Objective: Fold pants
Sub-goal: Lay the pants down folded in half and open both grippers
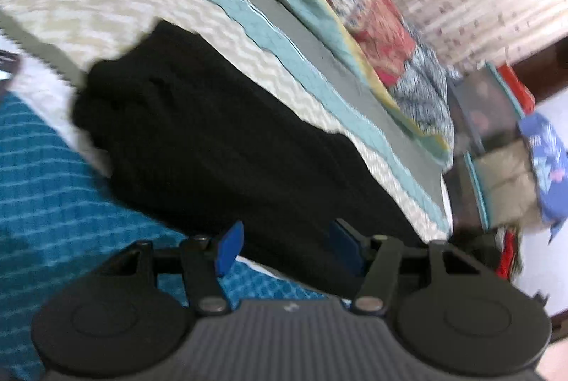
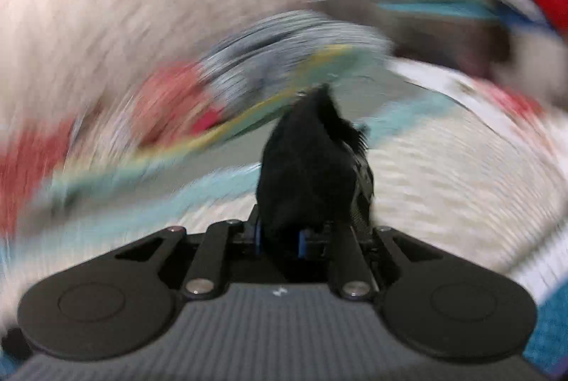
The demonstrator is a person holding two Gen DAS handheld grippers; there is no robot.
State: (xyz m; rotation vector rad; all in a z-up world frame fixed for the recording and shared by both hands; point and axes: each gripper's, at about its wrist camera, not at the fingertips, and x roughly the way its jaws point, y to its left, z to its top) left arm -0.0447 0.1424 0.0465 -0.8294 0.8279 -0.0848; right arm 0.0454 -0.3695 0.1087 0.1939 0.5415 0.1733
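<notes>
right gripper (image 2: pixel 278 240) clamping black pants (image 2: pixel 309 164) (background blurred)

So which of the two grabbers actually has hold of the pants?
The right gripper: its blue pads are closed on a bunch of the black pants. The left gripper is open, pads wide apart, with the pants lying beyond it, ungripped.

Matt black cloth pants (image 1: pixel 220 139)

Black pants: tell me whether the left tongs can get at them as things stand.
Probably yes. The left tongs are open, with the black pants lying directly ahead on the bed; nothing sits between them.
</notes>
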